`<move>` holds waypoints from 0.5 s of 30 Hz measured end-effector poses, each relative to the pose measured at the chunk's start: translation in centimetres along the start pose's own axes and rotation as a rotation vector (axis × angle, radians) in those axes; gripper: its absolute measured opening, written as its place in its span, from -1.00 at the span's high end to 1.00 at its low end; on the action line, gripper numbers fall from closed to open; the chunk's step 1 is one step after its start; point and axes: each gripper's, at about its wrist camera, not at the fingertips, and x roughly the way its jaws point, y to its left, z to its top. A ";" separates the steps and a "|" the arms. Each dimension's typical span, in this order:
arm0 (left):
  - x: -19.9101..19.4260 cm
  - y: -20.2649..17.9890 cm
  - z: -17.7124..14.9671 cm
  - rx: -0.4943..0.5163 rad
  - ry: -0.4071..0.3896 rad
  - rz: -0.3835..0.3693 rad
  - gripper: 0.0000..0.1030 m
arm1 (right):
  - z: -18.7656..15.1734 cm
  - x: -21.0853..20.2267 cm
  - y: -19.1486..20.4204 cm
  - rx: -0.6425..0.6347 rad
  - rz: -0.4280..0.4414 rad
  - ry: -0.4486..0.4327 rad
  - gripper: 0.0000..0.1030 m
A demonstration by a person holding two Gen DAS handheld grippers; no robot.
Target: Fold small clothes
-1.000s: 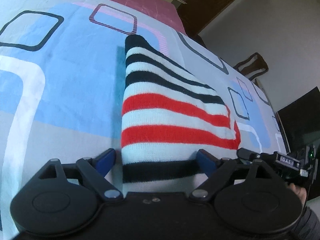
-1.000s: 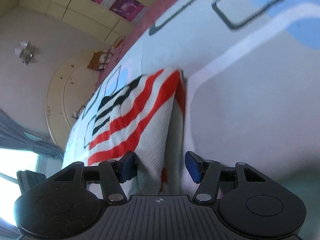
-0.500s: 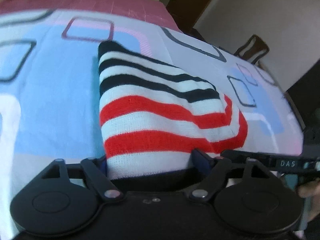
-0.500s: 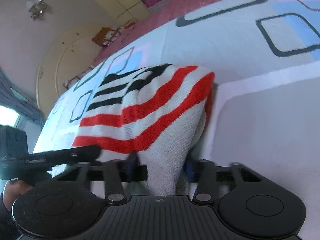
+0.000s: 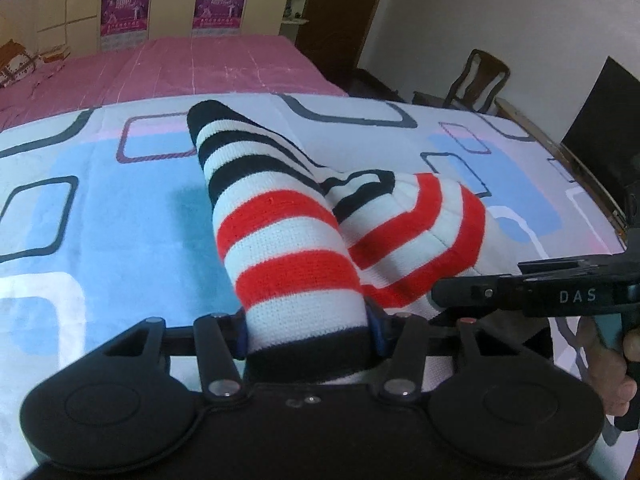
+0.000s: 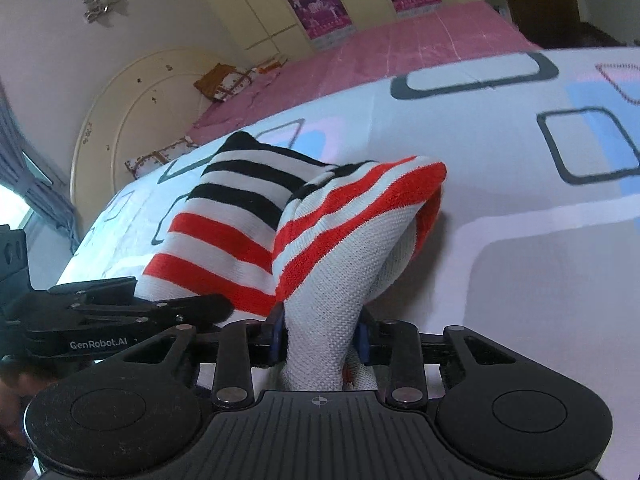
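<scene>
A knitted garment (image 5: 288,248) with red, black and white stripes lies on the patterned bed sheet (image 5: 120,220), its near edge raised into two humps. My left gripper (image 5: 310,332) has its jaws closing, and the blue pads press on the black-hemmed left corner bunched between them. In the right wrist view the same garment (image 6: 224,240) shows its pale inside. My right gripper (image 6: 320,340) is closing too, pads squeezing the right corner. Each gripper appears in the other's view: the right gripper (image 5: 520,292) close on the right, the left gripper (image 6: 120,312) close on the left.
The sheet (image 6: 520,280) spreads wide around the garment. A pink bedspread (image 5: 200,68) lies beyond it, with a round headboard (image 6: 120,120) at the far left. A wooden chair (image 5: 480,76) and a dark screen (image 5: 600,108) stand past the right bed edge. A hand (image 5: 616,380) holds the right gripper.
Both grippers' jaws have narrowed onto the garment's near corners and risen. The flat garment now bunches into two raised humps, and both views have rolled more level.
</scene>
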 end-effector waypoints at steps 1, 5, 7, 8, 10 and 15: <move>-0.6 0.5 -0.2 -0.001 -0.005 -0.006 0.02 | -0.1 -0.1 0.6 -0.003 -0.004 -0.003 0.35; -2.7 2.7 -0.9 -0.001 -0.020 -0.025 0.02 | -0.5 0.0 4.0 -0.020 -0.025 -0.013 0.34; -3.9 4.2 -1.2 -0.003 -0.026 -0.030 0.02 | -0.7 0.6 6.1 -0.028 -0.034 -0.016 0.35; -4.5 5.0 -1.5 -0.005 -0.029 -0.031 0.02 | -1.0 0.9 7.2 -0.033 -0.037 -0.017 0.35; -5.9 6.9 -2.0 -0.011 -0.034 -0.029 0.02 | -1.4 1.6 9.4 -0.043 -0.039 -0.017 0.35; -9.2 12.2 -3.4 -0.044 -0.043 -0.016 0.02 | -2.0 4.9 15.3 -0.065 -0.021 -0.009 0.35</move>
